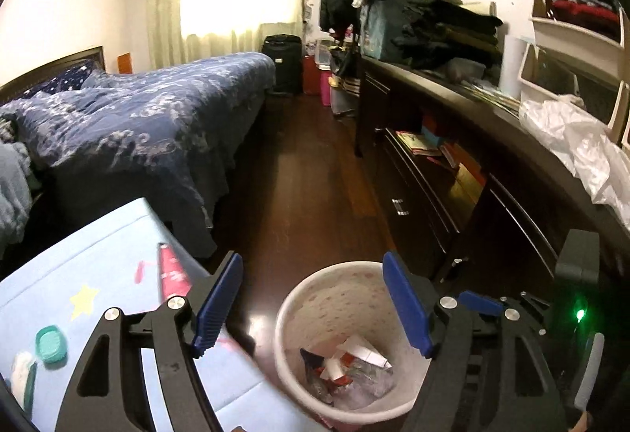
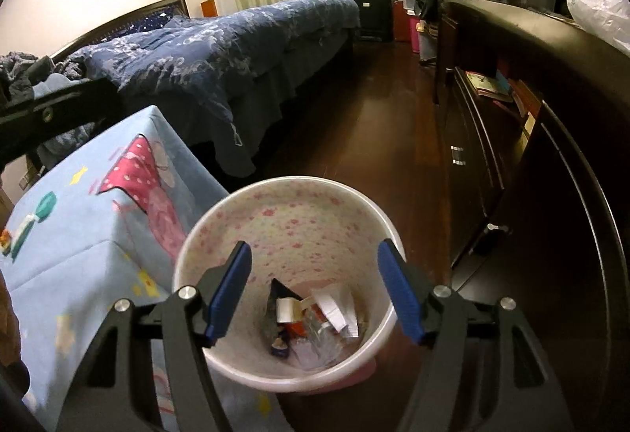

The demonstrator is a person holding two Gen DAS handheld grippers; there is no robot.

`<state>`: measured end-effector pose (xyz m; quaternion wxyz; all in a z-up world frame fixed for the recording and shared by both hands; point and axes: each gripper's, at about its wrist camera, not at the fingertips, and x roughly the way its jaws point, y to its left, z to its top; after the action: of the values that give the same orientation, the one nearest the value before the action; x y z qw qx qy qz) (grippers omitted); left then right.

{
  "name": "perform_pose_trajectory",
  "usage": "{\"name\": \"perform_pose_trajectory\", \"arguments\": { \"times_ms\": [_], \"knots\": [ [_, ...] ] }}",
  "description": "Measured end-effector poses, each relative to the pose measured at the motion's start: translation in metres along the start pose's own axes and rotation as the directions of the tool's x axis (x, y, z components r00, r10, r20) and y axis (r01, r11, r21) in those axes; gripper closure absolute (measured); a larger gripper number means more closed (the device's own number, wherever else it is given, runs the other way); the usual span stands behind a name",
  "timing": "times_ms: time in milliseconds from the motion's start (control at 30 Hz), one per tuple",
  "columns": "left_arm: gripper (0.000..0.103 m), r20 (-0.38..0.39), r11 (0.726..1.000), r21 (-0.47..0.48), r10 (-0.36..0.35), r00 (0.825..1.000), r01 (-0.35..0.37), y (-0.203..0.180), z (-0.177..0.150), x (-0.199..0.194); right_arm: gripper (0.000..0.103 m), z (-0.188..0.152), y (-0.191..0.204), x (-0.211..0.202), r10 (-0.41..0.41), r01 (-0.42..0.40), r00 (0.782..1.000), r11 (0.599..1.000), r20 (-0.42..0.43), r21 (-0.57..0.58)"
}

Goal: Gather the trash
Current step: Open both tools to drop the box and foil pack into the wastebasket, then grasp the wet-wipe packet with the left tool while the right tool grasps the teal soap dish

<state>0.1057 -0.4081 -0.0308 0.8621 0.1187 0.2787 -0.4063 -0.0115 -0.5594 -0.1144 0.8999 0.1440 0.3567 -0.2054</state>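
Observation:
A white wastebin with pink spots stands on the dark wood floor beside a low table under a light blue cloth. Crumpled wrappers and paper scraps lie at its bottom. My left gripper hangs open above the bin's left side, with nothing between its blue pads. My right gripper is open right over the bin's mouth, also empty. On the cloth lie a teal lid and a small white and green item.
A bed with a blue quilt runs along the left. A long dark cabinet lines the right wall, piled with clothes and a white plastic bag. A strip of floor runs between them to a black suitcase.

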Motion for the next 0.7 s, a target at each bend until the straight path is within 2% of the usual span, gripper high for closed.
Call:
{"name": "perform_pose_trajectory", "arguments": {
  "times_ms": [133, 200, 267, 367, 467, 600, 700],
  "knots": [
    [0.023, 0.017, 0.997, -0.036, 0.068, 0.998, -0.068, 0.029, -0.011, -0.031, 0.029, 0.002, 0.017, -0.022, 0.045, -0.045, 0.999, 0.999, 0.019, -0.007],
    [0.019, 0.021, 0.988, -0.072, 0.138, 0.99, -0.136, 0.05, -0.022, -0.052, 0.028, 0.003, 0.035, -0.036, 0.087, -0.086, 0.996, 0.996, 0.034, -0.029],
    [0.018, 0.011, 0.98, -0.102, 0.172, 0.985, -0.17, 0.068, -0.03, -0.067, 0.028, 0.003, 0.053, -0.047, 0.121, -0.119, 0.992, 0.991, 0.042, -0.055],
    [0.018, -0.02, 0.946, -0.153, 0.287, 0.958, -0.287, 0.108, -0.049, -0.095, 0.021, 0.002, 0.089, -0.062, 0.179, -0.173, 0.983, 0.979, 0.047, -0.111],
    [0.017, -0.043, 0.912, -0.2, 0.356, 0.934, -0.357, 0.144, -0.067, -0.118, 0.02, 0.001, 0.128, -0.073, 0.248, -0.239, 0.968, 0.956, 0.036, -0.171],
    [0.016, -0.08, 0.887, -0.234, 0.391, 0.917, -0.398, 0.186, -0.089, -0.135, 0.02, -0.001, 0.171, -0.076, 0.284, -0.274, 0.959, 0.932, 0.005, -0.237],
    [0.016, -0.099, 0.896, -0.215, 0.377, 0.921, -0.389, 0.206, -0.099, -0.134, 0.02, -0.003, 0.2, -0.075, 0.311, -0.307, 0.95, 0.912, -0.027, -0.27]
  ]
}}
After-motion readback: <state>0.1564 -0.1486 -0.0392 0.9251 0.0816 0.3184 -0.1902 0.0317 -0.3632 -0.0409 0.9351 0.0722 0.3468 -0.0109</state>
